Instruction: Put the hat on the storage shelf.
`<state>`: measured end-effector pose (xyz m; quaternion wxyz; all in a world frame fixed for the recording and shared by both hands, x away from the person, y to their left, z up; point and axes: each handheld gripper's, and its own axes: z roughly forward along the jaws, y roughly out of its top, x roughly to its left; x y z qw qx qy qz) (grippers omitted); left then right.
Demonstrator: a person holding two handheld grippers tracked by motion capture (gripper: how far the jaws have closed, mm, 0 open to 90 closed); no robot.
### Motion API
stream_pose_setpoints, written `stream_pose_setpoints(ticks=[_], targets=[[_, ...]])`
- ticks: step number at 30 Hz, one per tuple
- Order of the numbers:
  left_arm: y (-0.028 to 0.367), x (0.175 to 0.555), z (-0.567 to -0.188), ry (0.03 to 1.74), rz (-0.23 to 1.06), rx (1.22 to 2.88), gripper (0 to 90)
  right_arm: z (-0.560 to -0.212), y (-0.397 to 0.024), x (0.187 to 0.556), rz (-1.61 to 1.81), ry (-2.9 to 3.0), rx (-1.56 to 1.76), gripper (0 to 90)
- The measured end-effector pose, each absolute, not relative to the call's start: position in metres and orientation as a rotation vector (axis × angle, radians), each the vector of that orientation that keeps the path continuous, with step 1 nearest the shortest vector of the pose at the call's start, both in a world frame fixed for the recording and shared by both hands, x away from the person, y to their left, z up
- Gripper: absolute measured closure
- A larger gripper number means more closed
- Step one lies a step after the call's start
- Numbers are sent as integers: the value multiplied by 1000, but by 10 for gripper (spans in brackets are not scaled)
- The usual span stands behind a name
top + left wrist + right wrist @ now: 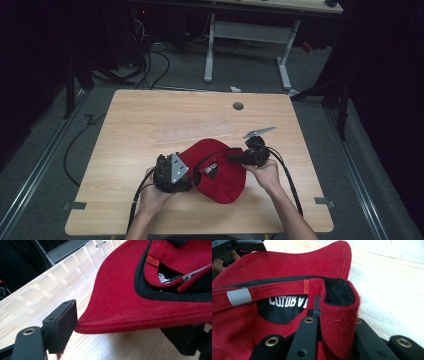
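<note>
The red cap (220,175) lay upside down on the wooden table (130,125), between both grippers. The right gripper (329,322) was clamped on the cap's rear edge. The left gripper (125,332) stood open, its jaws straddling the brim without pressing it.

This looks like a lab or recording studio: a pale wooden table (150,115) stands alone on grey carpet, with black curtains closing in the left and right sides. Cables (150,65) trail across the floor beyond the table's far left corner, toward dark equipment, and a white-legged desk (250,35) stands beyond the far edge
</note>
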<state>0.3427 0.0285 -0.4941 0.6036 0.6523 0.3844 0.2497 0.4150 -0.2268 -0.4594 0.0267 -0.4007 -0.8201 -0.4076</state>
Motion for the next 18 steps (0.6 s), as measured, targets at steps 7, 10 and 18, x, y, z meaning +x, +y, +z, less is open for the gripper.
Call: stream_pose_setpoints(ticks=[7,10,18], targets=[[24,338,-499,840,523,1577,349,-459,-228,414,-1268,-2524,-1248,839],[26,338,-498,831,500,1586,409,-460,-229,415,-1278,-2517,-1243,839],[37,334,-492,846,429,1608,544,-463,-227,419,-1315,-2482,-1181,828]])
